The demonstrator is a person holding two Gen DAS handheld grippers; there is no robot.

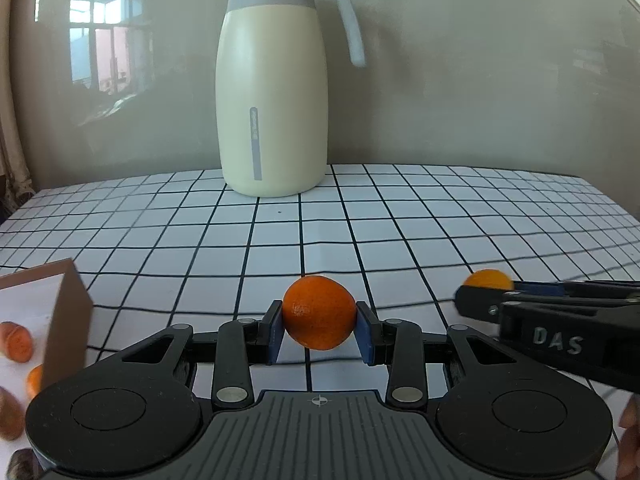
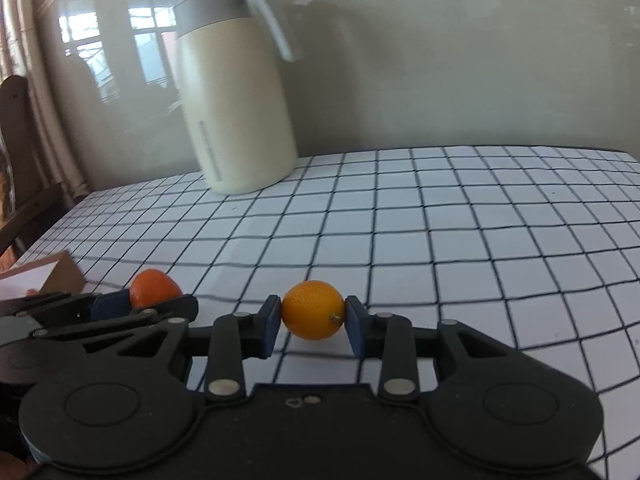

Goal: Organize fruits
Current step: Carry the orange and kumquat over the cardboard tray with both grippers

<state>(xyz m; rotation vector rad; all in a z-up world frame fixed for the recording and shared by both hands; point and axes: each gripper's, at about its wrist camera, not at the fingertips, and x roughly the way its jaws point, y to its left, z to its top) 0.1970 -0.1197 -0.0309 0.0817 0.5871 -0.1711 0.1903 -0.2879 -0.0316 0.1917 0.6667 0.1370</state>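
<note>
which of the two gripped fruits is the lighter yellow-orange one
The fruit in the right claw: the kumquat is paler and yellower. The left claw holds a deeper orange mandarin.

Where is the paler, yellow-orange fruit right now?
The yellow-orange fruit sits clamped between the right gripper's fingers, centre of the right wrist view, above the checked tablecloth, right of the left gripper's deeper-orange fruit.

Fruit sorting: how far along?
Done: some fruit already lies in the cardboard box. In hand: left gripper clamps the deep orange fruit; right gripper clamps the yellower fruit. Left: both still need placing.
</note>
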